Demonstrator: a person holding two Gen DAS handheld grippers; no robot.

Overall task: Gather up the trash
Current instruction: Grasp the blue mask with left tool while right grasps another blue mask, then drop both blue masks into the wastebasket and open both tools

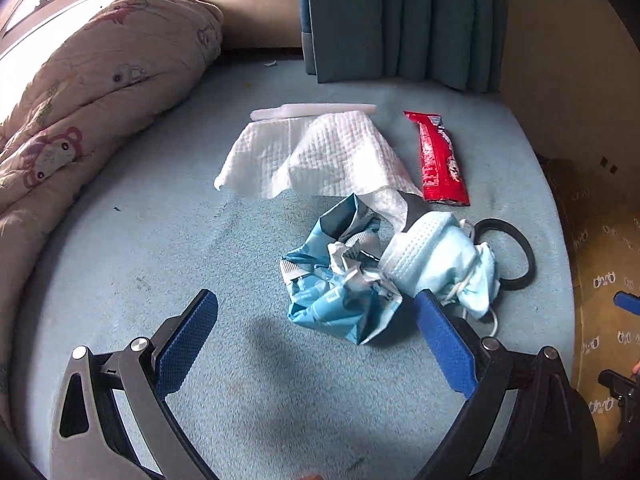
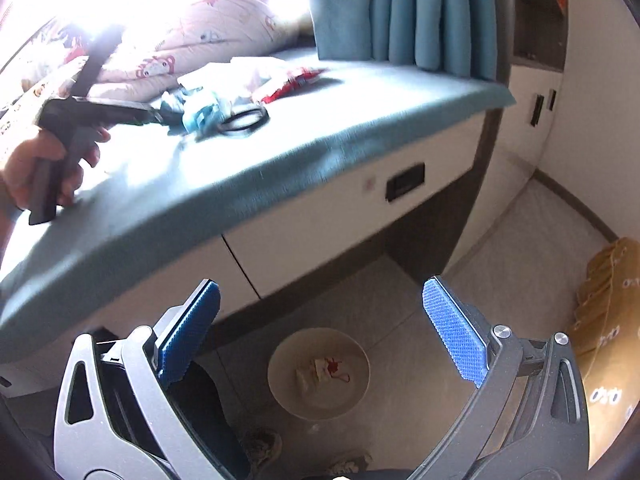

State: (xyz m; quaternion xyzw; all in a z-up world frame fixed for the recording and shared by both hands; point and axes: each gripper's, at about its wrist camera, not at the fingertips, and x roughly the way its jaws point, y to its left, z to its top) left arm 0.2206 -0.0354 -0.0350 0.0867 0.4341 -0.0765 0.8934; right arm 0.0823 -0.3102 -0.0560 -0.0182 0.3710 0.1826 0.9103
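Trash lies on a light blue cushioned surface [image 1: 160, 280]: a crumpled blue and white wrapper [image 1: 336, 288], a blue face mask [image 1: 444, 264], a white tissue [image 1: 316, 156], a red snack wrapper [image 1: 438, 160], a white stick [image 1: 312, 111] and a black ring [image 1: 516, 256]. My left gripper [image 1: 316, 304] is open and empty, just short of the crumpled wrapper. My right gripper [image 2: 320, 300] is open and empty, held over the floor above a white bin [image 2: 318, 372] with some trash inside. The left gripper also shows in the right wrist view [image 2: 160, 114].
A folded pink patterned quilt [image 1: 92, 100] lies at the left of the cushion. Blue curtains [image 1: 400, 16] hang at the back. White drawers [image 2: 340, 216] sit under the cushion. A brown paper bag [image 2: 608, 312] stands on the floor at the right.
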